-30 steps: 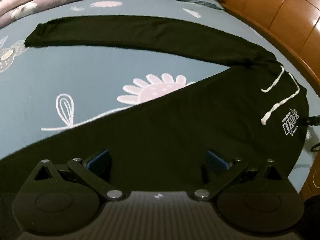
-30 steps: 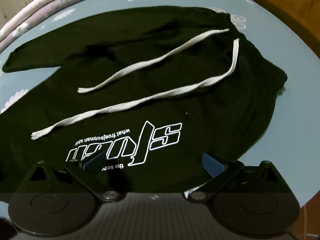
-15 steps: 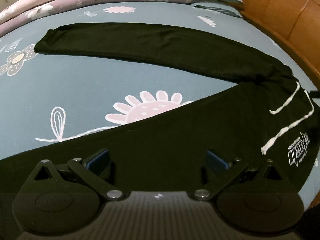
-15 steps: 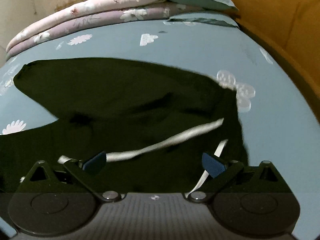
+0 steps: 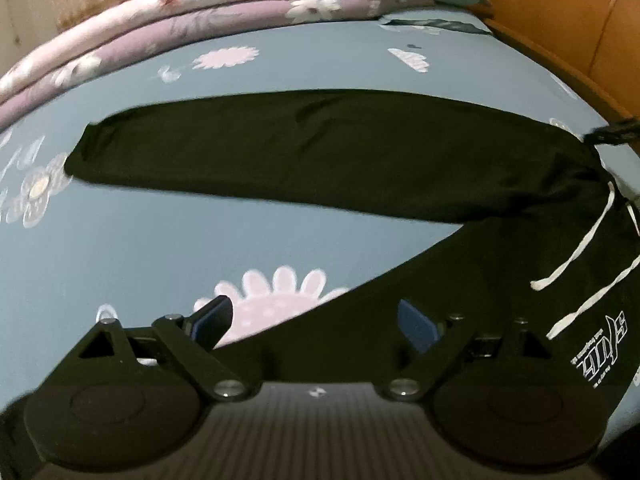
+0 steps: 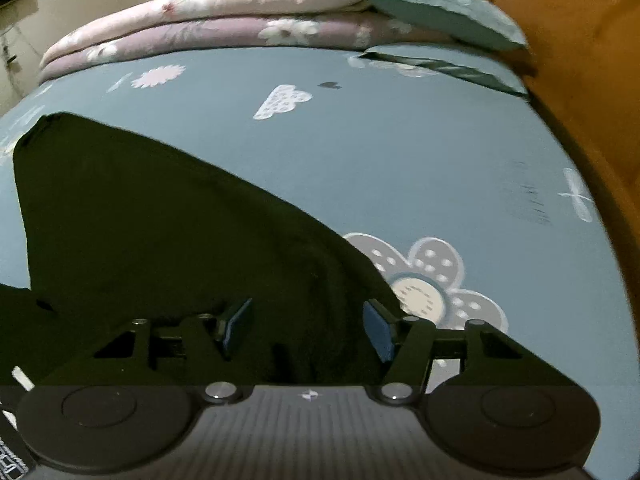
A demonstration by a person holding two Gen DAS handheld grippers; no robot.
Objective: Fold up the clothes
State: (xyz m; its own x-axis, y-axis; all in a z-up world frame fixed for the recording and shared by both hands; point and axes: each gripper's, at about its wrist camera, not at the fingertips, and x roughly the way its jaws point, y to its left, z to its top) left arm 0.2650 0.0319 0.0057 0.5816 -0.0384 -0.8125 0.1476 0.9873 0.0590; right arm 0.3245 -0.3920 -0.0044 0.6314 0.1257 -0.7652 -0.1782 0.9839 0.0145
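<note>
Nearest, the left gripper and right gripper have just been closing, jaws parted and clamping nothing (fabric lies under both). The black trousers sprawl across the blue bedsheet; beyond, folded quilts.

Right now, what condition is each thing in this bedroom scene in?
Black trousers: unfolded, spread flat, legs apart.
White drawstring: untied, lying loose.
Left gripper: open, closing over the near leg's edge.
Right gripper: open, closing around fabric.
Quilts: folded, stacked.
</note>
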